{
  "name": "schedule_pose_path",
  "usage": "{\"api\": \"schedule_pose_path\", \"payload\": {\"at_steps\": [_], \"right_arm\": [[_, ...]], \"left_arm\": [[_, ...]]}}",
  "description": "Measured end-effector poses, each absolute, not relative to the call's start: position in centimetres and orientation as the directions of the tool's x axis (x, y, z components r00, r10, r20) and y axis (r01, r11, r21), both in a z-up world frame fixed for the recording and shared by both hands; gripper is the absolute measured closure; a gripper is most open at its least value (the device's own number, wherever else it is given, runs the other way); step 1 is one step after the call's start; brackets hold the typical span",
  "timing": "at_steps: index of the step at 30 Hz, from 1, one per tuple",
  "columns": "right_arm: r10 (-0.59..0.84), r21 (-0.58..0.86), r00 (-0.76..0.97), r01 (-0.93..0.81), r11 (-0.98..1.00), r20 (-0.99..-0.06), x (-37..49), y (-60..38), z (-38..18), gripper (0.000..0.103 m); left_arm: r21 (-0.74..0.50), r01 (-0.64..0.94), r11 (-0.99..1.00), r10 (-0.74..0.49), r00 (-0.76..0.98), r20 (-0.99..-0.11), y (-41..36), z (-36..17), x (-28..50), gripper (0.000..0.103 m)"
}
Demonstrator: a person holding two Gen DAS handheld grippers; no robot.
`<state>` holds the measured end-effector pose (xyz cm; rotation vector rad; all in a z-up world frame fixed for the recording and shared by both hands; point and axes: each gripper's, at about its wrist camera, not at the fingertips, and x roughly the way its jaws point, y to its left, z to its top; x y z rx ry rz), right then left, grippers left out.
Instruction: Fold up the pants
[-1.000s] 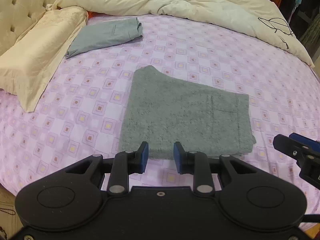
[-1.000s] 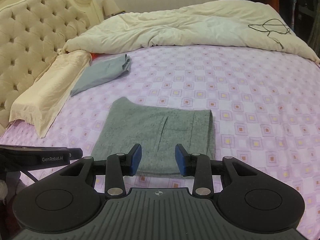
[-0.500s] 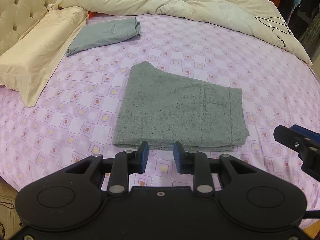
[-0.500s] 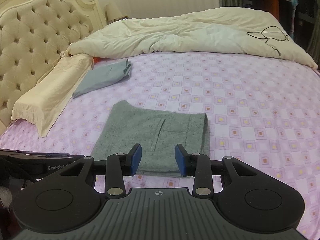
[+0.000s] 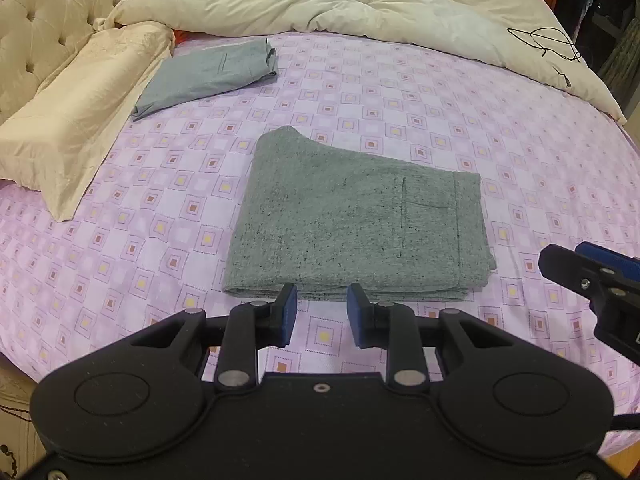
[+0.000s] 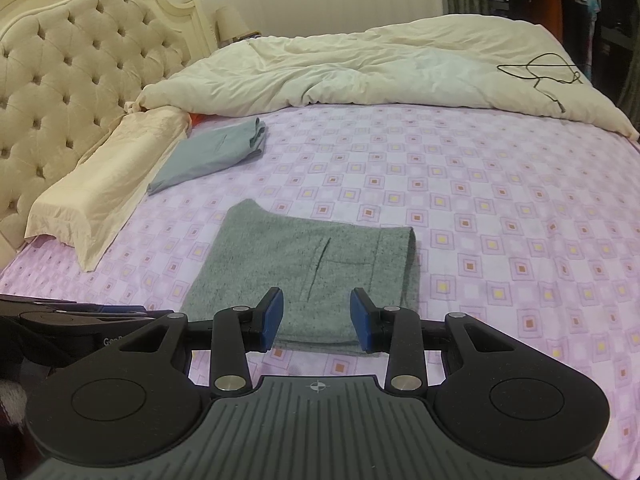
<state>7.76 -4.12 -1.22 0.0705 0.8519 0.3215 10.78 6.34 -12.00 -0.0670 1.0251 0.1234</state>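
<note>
The grey-green pants (image 5: 352,220) lie folded into a flat rectangle on the pink patterned bed sheet (image 5: 400,92), pocket seam up. They also show in the right wrist view (image 6: 308,264). My left gripper (image 5: 320,314) is open and empty, just short of the pants' near edge. My right gripper (image 6: 316,316) is open and empty, above the near edge of the pants. The right gripper's finger (image 5: 600,276) shows at the right edge of the left wrist view. The left gripper's body (image 6: 76,320) shows at the left of the right wrist view.
A second folded blue-grey garment (image 5: 208,74) lies at the far left beside a cream pillow (image 5: 80,116). A cream duvet (image 5: 360,4) is heaped along the far side, with a black hanger (image 5: 544,42) on it. A tufted headboard (image 6: 68,68) stands left.
Both grippers have drawn back from the folded pants toward the bed's near edge. The pants lie still. Both stay open.
</note>
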Motion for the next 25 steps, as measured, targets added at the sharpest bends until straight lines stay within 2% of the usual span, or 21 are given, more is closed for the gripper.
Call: {"api": "schedule_pose_path", "payload": {"at_steps": [25], "right_arm": [[0.332,0.209,0.602,-0.267,0.941,-0.726,8.6,-5.5,-1.6,0.067]], "left_arm": [[0.07,-0.162,0.984,0.148,0.546,-0.825,4.2,-12.0,11.4,0.064]]}}
